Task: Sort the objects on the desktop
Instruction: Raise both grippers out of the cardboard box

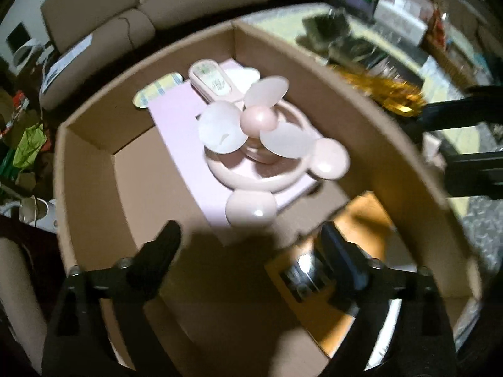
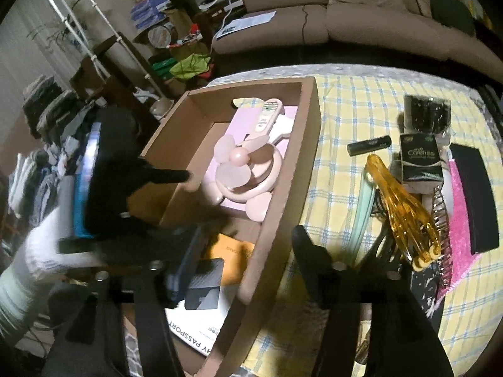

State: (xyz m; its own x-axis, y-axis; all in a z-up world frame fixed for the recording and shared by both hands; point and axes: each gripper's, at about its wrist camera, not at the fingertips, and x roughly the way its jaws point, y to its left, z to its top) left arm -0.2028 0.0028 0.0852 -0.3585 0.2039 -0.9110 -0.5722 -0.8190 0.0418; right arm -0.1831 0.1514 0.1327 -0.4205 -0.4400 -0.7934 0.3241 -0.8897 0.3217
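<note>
A cardboard box (image 1: 91,188) holds a pink fan with round ears (image 1: 261,144) lying on a flat pink box (image 1: 176,116), beside a pink handheld device (image 1: 210,78). My left gripper (image 1: 250,235) hangs open inside the box over its near end, nothing between its fingers. In the right wrist view the pink fan (image 2: 242,172) shows again, with the left gripper's upper fingertip (image 2: 184,175) close to it. My right gripper (image 2: 246,235) is open and straddles the box's right wall (image 2: 283,188) without pressing it. An orange booklet (image 2: 232,248) lies below.
On the yellow checked cloth (image 2: 345,110) right of the box lie an amber roller massager (image 2: 402,207), a black tube (image 2: 369,145), a dark Caretree carton (image 2: 419,157), a hairbrush (image 2: 440,216) and a black case (image 2: 478,201). A white-gloved hand (image 2: 47,245) holds the left gripper. A sofa stands behind.
</note>
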